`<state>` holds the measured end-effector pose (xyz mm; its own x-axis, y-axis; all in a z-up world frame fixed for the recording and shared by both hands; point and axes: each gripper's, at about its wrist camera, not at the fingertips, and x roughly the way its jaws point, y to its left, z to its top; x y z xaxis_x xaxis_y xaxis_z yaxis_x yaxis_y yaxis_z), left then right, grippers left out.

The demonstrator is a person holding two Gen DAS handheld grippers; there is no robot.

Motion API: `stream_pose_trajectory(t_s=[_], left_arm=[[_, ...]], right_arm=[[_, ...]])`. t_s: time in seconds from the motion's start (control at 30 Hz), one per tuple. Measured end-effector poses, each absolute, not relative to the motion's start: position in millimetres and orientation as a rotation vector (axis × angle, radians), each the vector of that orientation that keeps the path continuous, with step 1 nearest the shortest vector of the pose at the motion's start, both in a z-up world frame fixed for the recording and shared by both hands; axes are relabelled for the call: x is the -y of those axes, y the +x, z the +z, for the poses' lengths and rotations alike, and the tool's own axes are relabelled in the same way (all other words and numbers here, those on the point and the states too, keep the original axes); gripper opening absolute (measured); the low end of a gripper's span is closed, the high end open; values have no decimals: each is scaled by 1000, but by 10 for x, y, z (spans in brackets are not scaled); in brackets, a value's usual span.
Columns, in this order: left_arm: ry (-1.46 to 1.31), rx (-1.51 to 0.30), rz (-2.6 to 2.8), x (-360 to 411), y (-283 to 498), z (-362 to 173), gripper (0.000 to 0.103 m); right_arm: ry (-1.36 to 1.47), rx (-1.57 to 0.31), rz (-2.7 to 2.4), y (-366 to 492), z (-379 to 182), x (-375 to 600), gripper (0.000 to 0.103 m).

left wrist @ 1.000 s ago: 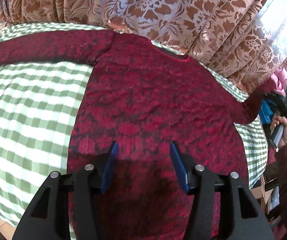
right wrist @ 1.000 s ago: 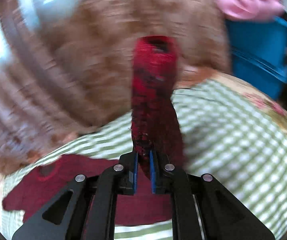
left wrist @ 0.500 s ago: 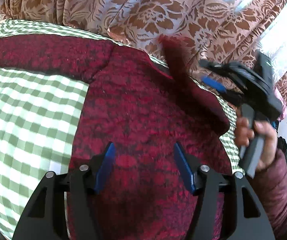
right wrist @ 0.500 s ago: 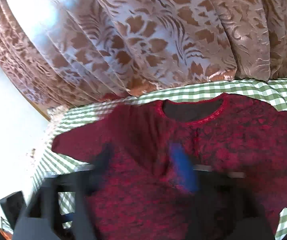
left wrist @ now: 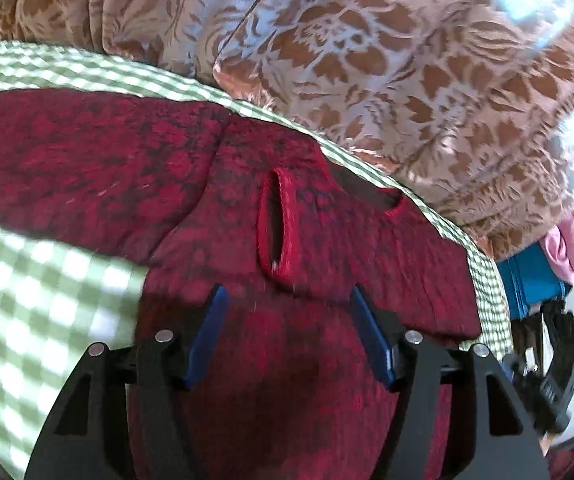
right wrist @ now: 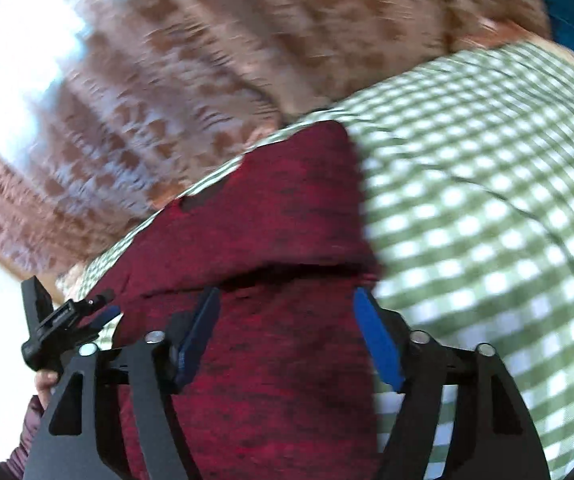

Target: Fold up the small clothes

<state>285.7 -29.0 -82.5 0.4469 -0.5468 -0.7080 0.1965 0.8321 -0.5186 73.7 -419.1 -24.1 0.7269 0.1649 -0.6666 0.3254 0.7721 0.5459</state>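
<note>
We find one sleeve (left wrist: 287,224) folded onto the red sweater (left wrist: 287,380) ahead of the left gripper (left wrist: 287,336); the other remains. Left and right gripper (right wrist: 287,336) both gape, empty.

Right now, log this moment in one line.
sweater: right sleeve folded across chest | left gripper: open | right gripper: open | left sleeve: unfolded

Brown floral brocade curtains (left wrist: 387,72) hang behind, daylight glowing through them (brightest at right). A green-and-white checked cloth (right wrist: 487,200) covers the worktop.
</note>
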Motion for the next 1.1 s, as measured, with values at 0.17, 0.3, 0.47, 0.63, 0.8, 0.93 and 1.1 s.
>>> stream_pose_trajectory(t_s=[0.17,0.3,0.47,0.63,0.8,0.93,1.1], left_arm=[[-344,-1055,-460,583,3206,-964,19],[-325,-970,-447,609,3145,-785,8],[-291,-914,-376,453,3023,-672,7],[-207,-1016,-300,458,3140,-1087,13],[-214,-984,-300,436,3103,-1072,22],[-366,-971,-306,87,2987,-966,36],[-557,-883,-241,-702,2749,-916,40]], right_arm=[[723,-739,-111,848,-251,4339,57],[691,-744,-81,1277,-248,4228,56],[571,-848,-157,1891,-546,4068,56],[355,-876,-253,2092,-776,3824,59],[305,-868,-274,2087,-805,3776,61],[277,-872,-285,2107,-804,3745,63],[273,-874,-276,2124,-814,3725,68]])
